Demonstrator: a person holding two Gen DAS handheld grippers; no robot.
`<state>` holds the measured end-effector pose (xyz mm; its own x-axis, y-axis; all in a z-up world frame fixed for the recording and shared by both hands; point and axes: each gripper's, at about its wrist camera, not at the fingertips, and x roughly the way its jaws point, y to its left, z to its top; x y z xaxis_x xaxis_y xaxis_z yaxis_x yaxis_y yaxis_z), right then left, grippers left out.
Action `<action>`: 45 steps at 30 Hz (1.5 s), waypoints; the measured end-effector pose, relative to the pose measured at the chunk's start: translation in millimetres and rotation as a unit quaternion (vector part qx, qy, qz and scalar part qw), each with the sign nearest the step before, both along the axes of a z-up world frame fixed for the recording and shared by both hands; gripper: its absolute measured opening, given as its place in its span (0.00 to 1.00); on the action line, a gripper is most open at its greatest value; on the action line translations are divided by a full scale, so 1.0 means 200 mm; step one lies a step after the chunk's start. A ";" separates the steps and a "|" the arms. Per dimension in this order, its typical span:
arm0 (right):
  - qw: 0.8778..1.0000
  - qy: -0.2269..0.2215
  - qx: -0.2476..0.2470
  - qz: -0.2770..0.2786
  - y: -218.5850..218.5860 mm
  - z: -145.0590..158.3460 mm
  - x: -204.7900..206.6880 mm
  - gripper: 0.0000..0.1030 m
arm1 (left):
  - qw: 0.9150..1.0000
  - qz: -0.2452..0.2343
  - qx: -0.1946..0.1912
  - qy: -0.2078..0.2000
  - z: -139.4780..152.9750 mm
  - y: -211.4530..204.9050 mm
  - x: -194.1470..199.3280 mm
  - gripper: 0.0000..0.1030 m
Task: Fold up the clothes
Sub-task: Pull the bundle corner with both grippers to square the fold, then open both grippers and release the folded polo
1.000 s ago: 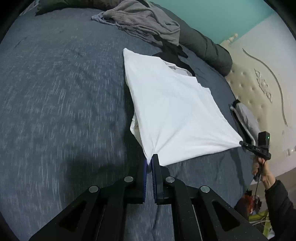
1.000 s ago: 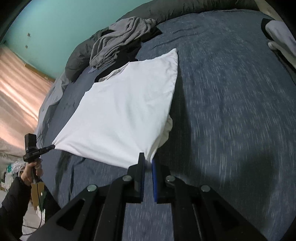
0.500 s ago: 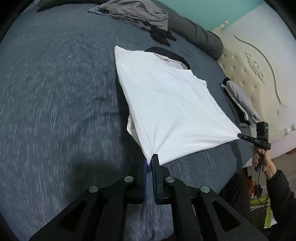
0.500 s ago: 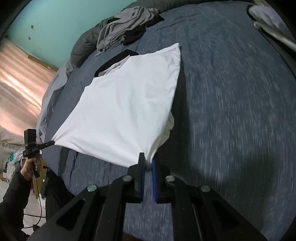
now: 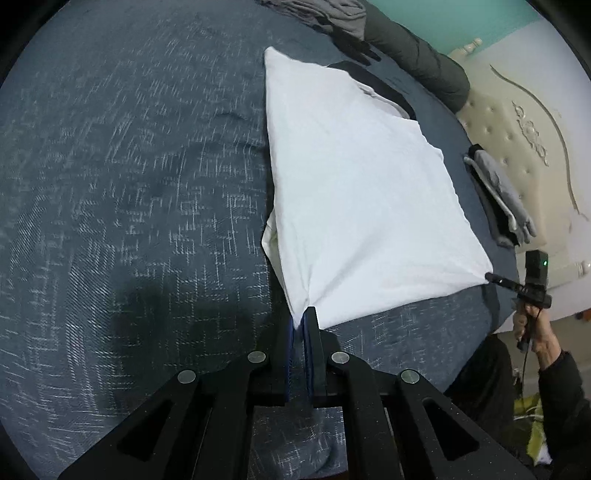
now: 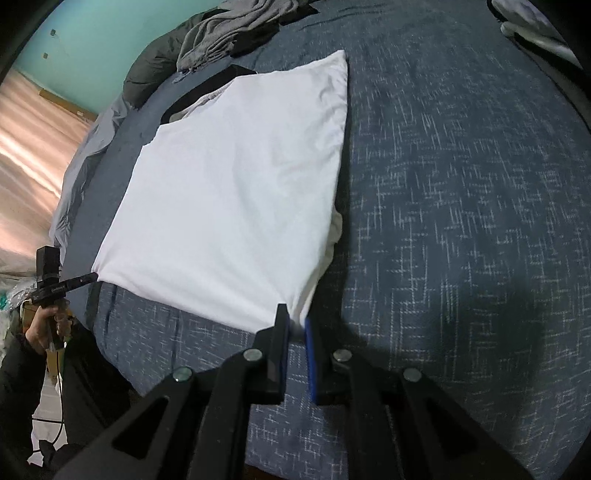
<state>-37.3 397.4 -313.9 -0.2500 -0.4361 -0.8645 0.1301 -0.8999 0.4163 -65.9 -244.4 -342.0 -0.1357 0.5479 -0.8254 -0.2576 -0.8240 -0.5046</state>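
Garment: a white garment (image 5: 362, 206) lies spread on the blue bed (image 5: 129, 184), 2 near corners lifted and pulled taut, the far edge resting on the cover.
Layers: at the left edge in the left wrist view an under layer peeks out, so it looks at least doubled; a collar-like edge shows at the far side over a dark item I cannot identify.
Left tool: the left tool (image 5: 302, 318) has its fingers pressed together on the near left corner; creases fan out from the pinch.
Right tool: the right tool (image 6: 294, 320) holds the near right corner; a narrow gap shows between its fingers with cloth in it. From the left wrist view its tip meets the cloth corner, gripped in the person's hand (image 5: 532, 328).
Handling: judged light, soft and limp; it sags between the 2 grips and will not hold a crease unaided. Thin cloth may slip from a shallow pinch, so a deeper bite through every layer is safer.
Where to hold: corners and hem, as now; the far corners would serve equally for carrying an edge across.
Stage: fits either smoothing flat or mid-fold; the pictures do not settle which.
Nearby: a grey heap of clothes (image 6: 236, 29) lies at the far side, and a folded pile (image 5: 498, 199) by the headboard (image 5: 524, 122).
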 end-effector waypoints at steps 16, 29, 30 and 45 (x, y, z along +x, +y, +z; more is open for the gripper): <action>0.999 0.030 0.024 0.002 0.04 0.11 0.02 0.12 | 0.999 0.012 -0.014 0.035 0.17 -0.06 0.01 0.19; 0.995 0.016 0.087 0.053 0.01 -0.01 0.09 0.22 | 0.999 -0.034 -0.016 0.038 0.16 0.19 -0.03 0.25; 0.994 0.020 0.087 0.058 0.00 -0.01 0.09 0.22 | 0.999 -0.033 -0.020 0.033 0.13 0.19 -0.04 0.26; 0.976 0.037 0.162 0.140 0.03 0.03 0.13 0.03 | 0.999 -0.027 -0.046 0.004 0.01 0.20 -0.07 0.26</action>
<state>-11.3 403.7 -307.1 -0.2268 -0.2029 -0.9526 0.4081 -0.9079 0.0962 -80.7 -205.1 -340.2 -0.1142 0.4771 -0.8714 -0.3068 -0.8512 -0.4258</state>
